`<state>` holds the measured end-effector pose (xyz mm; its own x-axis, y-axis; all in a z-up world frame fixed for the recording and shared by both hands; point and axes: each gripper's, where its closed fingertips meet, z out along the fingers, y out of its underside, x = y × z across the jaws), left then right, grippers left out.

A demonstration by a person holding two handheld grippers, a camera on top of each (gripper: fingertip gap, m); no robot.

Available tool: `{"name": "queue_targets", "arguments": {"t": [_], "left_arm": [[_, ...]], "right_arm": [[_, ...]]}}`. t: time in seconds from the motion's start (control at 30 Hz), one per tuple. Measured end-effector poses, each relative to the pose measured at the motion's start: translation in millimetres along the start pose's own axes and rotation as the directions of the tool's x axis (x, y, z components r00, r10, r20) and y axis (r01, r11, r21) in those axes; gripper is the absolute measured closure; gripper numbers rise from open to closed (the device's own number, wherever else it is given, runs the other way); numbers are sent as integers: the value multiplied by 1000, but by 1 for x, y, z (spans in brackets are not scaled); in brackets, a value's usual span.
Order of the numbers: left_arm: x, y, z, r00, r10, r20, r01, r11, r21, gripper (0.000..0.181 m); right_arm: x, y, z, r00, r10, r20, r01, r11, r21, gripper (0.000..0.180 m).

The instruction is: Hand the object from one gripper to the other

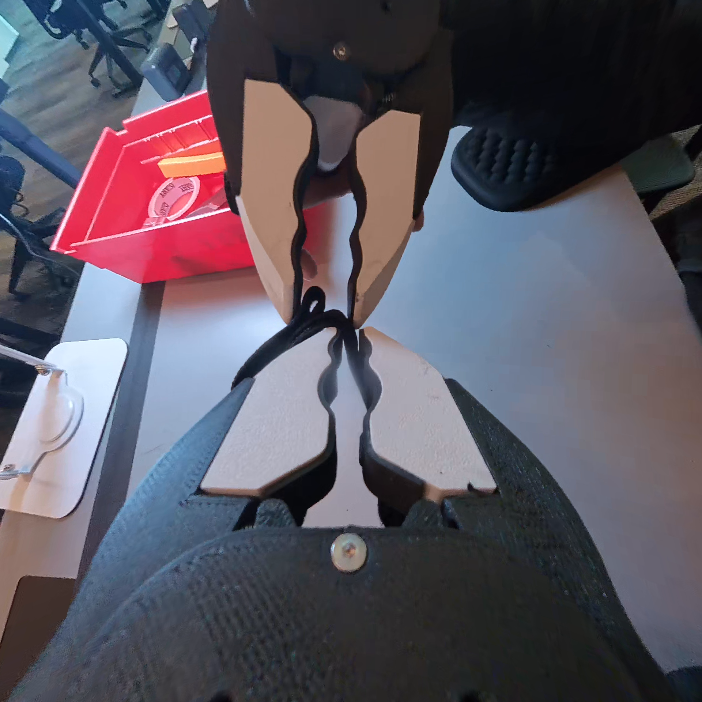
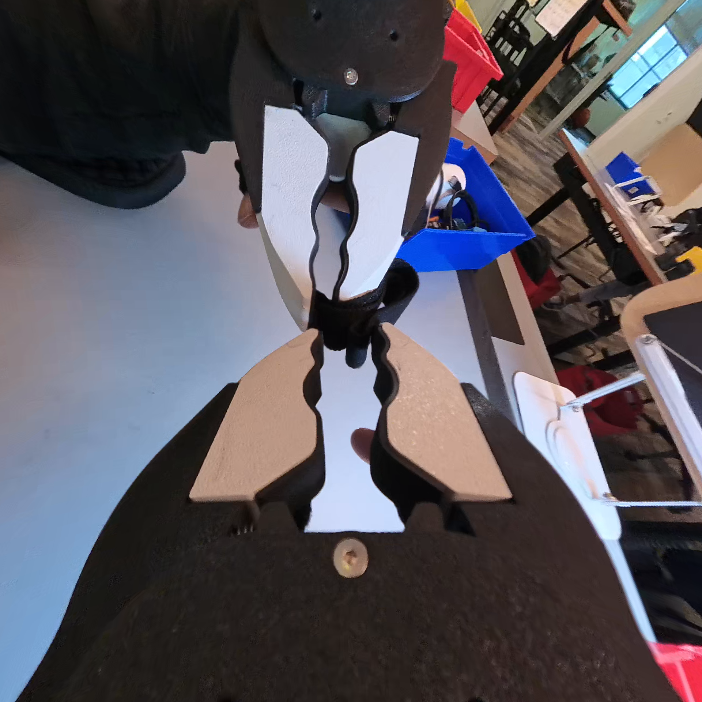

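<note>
A black strap [image 1: 300,332], bunched into a loop, hangs between both grippers above the white table [image 1: 532,342]. My left gripper [image 1: 347,336] is shut, and its tips pinch one end of the strap. It faces me at the top of the right wrist view [image 2: 330,300]. My right gripper [image 2: 348,334] is narrowed onto the strap bundle [image 2: 342,323], which fills the gap between its tips. It shows at the top of the left wrist view [image 1: 323,321]. The two grippers meet tip to tip.
A red bin [image 1: 152,258] with a tape roll [image 1: 173,197] and an orange block [image 1: 190,165] stands behind on the left. A blue bin [image 2: 456,250] with cables sits near the table edge. A white plate with a clear dome [image 1: 68,418] lies by the other edge. The grippers are tip to tip, or close to it.
</note>
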<state>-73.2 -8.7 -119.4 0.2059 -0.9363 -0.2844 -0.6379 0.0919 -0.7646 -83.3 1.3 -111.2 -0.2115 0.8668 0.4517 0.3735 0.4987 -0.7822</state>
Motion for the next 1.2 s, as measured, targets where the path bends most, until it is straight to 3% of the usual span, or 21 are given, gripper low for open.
{"name": "queue_targets", "arguments": {"t": [0.13,0.27,0.4,0.47,0.53,0.63,0.73,0.9,1.0,1.13,1.2], "left_arm": [[-7,-2,-6,999,-16,36,15,1000,14,160],[-28,-15,-30,988,-88,130,72,990,122,149],[-61,-31,-53,934,-282,219,201,922,330,148],[-74,-43,-58,876,-468,114,356,789,501,148],[-78,-55,-58,797,-595,-108,523,588,617,141],[-84,-64,-54,649,-665,-370,689,308,656,131],[-84,-67,-46,584,-673,-454,736,204,645,120],[-90,-60,-42,593,-727,-347,693,242,679,104],[-93,-45,-31,608,-762,-223,676,350,648,111],[-99,-30,-27,677,-736,-18,563,502,656,151],[-97,-29,-26,712,-702,12,530,549,646,160]], "right_arm": [[13,1,-3,998,31,-48,-29,999,29,164],[37,9,-18,987,61,-149,-54,997,49,166],[92,1,-54,870,94,-483,-21,988,155,165],[111,-9,-77,743,79,-664,71,978,196,166],[116,-20,-91,613,-10,-790,201,969,144,166],[109,-36,-96,436,-177,-882,365,931,-6,166],[98,-41,-79,299,-381,-875,467,858,-214,166],[80,-23,-25,265,-617,-741,545,730,-413,167],[74,-15,-7,260,-671,-694,557,691,-460,166],[70,-13,-2,263,-693,-672,588,667,-458,166],[68,-11,0,288,-688,-666,595,674,-438,165]]}}
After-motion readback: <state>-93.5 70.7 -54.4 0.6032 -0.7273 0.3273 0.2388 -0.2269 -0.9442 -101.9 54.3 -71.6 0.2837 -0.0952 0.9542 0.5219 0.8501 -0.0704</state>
